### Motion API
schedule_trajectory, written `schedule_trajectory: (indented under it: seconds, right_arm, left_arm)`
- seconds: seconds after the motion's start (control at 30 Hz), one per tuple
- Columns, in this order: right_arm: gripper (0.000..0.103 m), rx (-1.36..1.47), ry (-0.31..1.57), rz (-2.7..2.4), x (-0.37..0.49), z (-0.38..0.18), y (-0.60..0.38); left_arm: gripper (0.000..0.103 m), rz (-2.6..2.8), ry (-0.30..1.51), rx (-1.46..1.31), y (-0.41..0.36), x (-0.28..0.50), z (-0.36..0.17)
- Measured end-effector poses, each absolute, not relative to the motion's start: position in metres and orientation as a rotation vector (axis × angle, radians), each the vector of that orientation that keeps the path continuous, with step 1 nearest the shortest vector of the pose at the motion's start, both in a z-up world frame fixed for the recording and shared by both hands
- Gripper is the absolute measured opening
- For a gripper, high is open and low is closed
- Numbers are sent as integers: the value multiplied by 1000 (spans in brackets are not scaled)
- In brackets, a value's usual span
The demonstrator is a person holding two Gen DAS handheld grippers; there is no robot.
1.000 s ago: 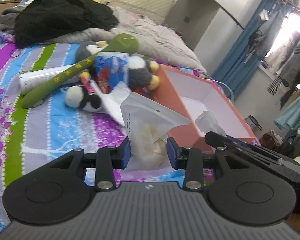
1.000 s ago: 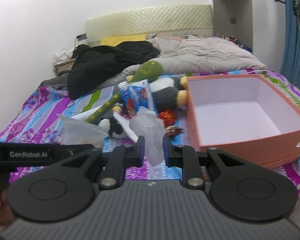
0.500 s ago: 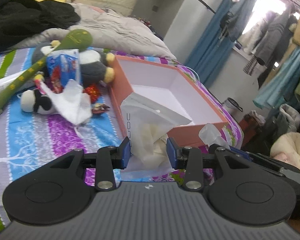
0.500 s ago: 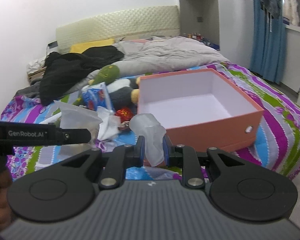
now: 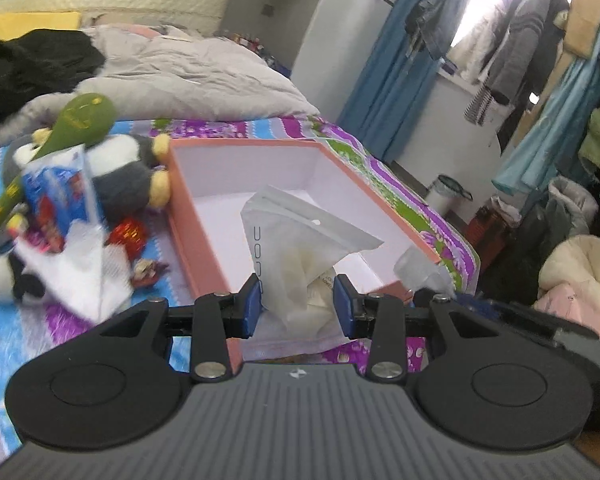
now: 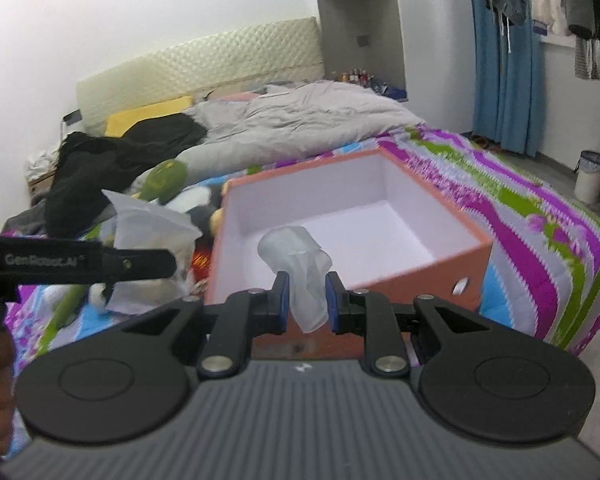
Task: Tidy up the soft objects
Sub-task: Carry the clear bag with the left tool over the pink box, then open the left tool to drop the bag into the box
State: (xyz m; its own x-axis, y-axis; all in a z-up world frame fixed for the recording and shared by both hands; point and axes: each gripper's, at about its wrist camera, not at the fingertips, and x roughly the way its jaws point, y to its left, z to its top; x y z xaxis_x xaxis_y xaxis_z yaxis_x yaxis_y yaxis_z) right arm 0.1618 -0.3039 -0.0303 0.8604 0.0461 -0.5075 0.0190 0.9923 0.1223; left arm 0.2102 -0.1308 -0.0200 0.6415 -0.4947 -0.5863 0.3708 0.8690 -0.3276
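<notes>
My left gripper [image 5: 298, 300] is shut on a white plastic pouch [image 5: 300, 248] with soft cream stuffing inside, held in front of the near wall of the orange box [image 5: 192, 220]. A small translucent plastic bag [image 6: 300, 264] hangs from my right gripper [image 6: 306, 300], which is shut on it above the orange box's [image 6: 428, 276] near corner. The box has a white inside with nothing in it. Left of it lie a penguin plush [image 5: 128, 176], a green plush snake [image 5: 80, 116], a blue snack packet [image 5: 56, 196] and a white bag [image 5: 80, 268]. The left gripper's arm [image 6: 76, 260] crosses the right wrist view.
The striped bedspread [image 6: 540, 240] drops off at the right. A grey duvet [image 5: 188, 76] and black clothes [image 6: 108, 168] fill the head of the bed. A small bin [image 6: 590, 176] stands on the floor, and hanging clothes [image 5: 540, 60] and piled coats [image 5: 580, 272] lie beyond the bed.
Both grippers have swung right from the toy pile towards the orange box, carrying the pouch and the translucent bag. The box now sits directly ahead of both.
</notes>
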Motion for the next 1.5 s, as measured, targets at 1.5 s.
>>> schedule_trajectory:
  seconds: [1.5]
  right_arm:
    - [34, 160, 787, -6, 264, -67, -359]
  left_arm:
    - [64, -449, 903, -23, -195, 340, -50]
